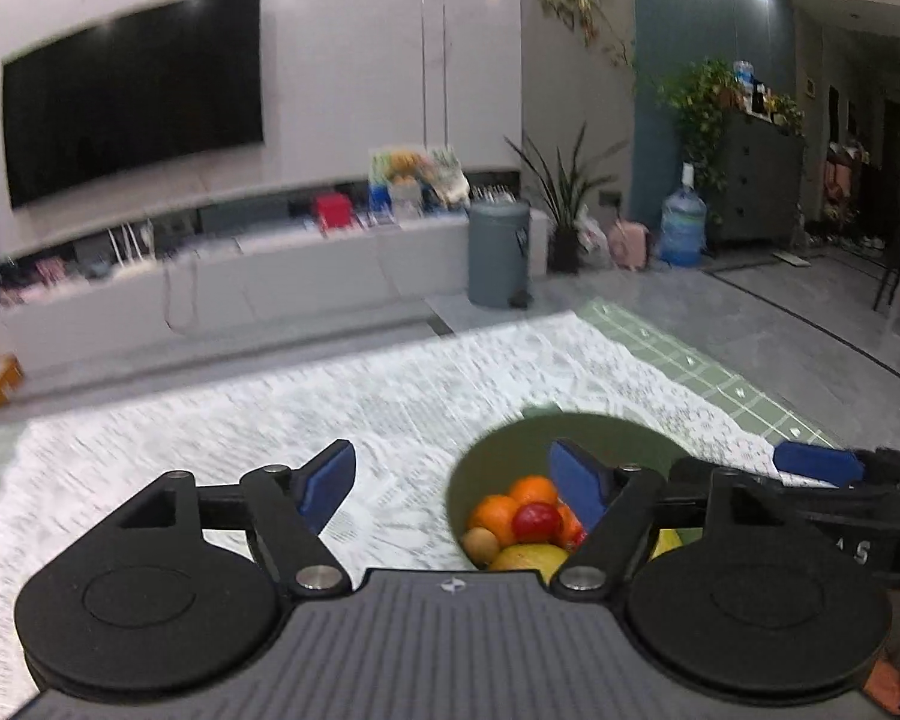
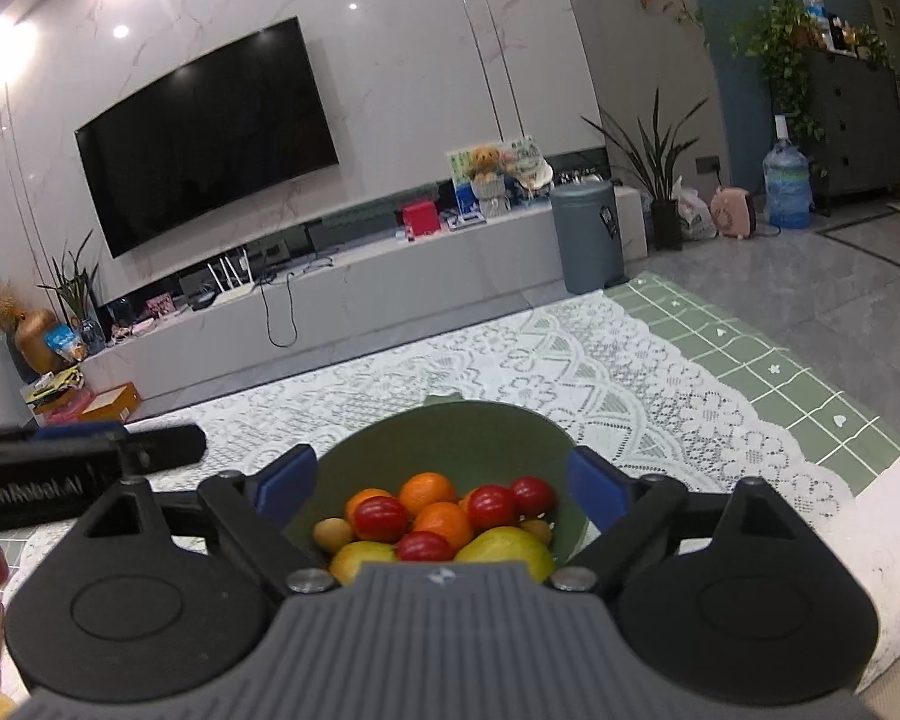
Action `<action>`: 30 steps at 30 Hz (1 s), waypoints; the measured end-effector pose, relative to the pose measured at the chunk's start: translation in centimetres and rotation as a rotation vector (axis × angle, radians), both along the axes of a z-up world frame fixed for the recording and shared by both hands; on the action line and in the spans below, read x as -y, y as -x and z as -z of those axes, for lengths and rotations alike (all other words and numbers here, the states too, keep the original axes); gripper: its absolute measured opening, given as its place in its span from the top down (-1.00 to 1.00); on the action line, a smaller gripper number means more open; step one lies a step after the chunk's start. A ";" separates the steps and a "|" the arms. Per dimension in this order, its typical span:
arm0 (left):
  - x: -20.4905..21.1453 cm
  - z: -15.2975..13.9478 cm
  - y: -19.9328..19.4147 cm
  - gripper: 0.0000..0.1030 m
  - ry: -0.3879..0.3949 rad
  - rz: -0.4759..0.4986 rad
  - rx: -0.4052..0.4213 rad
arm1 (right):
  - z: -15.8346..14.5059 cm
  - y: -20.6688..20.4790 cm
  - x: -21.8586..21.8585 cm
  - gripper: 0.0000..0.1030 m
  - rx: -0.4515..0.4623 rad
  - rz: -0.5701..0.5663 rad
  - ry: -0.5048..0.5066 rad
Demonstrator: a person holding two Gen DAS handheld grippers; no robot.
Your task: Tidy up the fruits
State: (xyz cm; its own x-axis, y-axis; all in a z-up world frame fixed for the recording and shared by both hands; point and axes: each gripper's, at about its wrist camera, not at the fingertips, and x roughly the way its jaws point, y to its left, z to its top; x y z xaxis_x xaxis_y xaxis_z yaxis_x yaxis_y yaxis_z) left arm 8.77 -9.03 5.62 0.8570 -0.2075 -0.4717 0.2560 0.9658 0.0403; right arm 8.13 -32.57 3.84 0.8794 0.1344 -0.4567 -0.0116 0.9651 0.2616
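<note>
Right gripper (image 2: 441, 483) hung spread, empty, over the bowl (image 2: 384, 450); left gripper (image 1: 450, 480) spread at 9 o'clock. Risk: heaped tomatoes (image 2: 381, 519) could roll out if nudged.

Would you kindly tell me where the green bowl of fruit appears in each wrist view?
Left wrist: green bowl lower right of centre, partly behind the left gripper's right finger.
Right wrist: bowl bottom centre, between the right gripper's open fingers.
Shared landmark: grey bin.

Black left tool (image 1: 453, 483) and right tool (image 2: 444, 483): blue pads, round discs, silver screws, ribbed grey housing behind.
</note>
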 end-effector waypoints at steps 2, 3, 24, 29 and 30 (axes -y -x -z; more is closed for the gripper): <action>-0.1 -0.7 1.1 -0.71 -0.015 -0.007 0.037 | -0.4 1.1 -0.5 -0.72 0.016 -0.010 -0.005; -0.2 -1.0 1.6 -0.73 -0.020 -0.008 0.053 | -0.7 1.7 -0.8 -0.73 0.026 -0.019 -0.006; -4.3 1.7 6.7 -0.75 0.008 -0.116 0.024 | -0.6 10.0 -5.9 -0.92 0.114 -0.074 0.231; -4.3 3.4 6.2 -0.75 -0.005 -0.123 -0.045 | 0.5 9.5 -6.7 -0.92 0.074 -0.087 0.258; -4.3 3.7 6.1 -0.75 -0.007 -0.123 -0.057 | 0.7 9.4 -6.7 -0.92 0.069 -0.087 0.257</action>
State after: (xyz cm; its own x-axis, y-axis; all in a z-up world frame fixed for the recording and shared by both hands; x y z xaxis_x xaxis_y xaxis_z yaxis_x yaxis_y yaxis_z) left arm 2.71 -4.74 1.97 0.8474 -0.0995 -0.5216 0.1381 0.9898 0.0356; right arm -1.31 -25.83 3.13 0.8997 0.0981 -0.4254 -0.1062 0.9943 0.0045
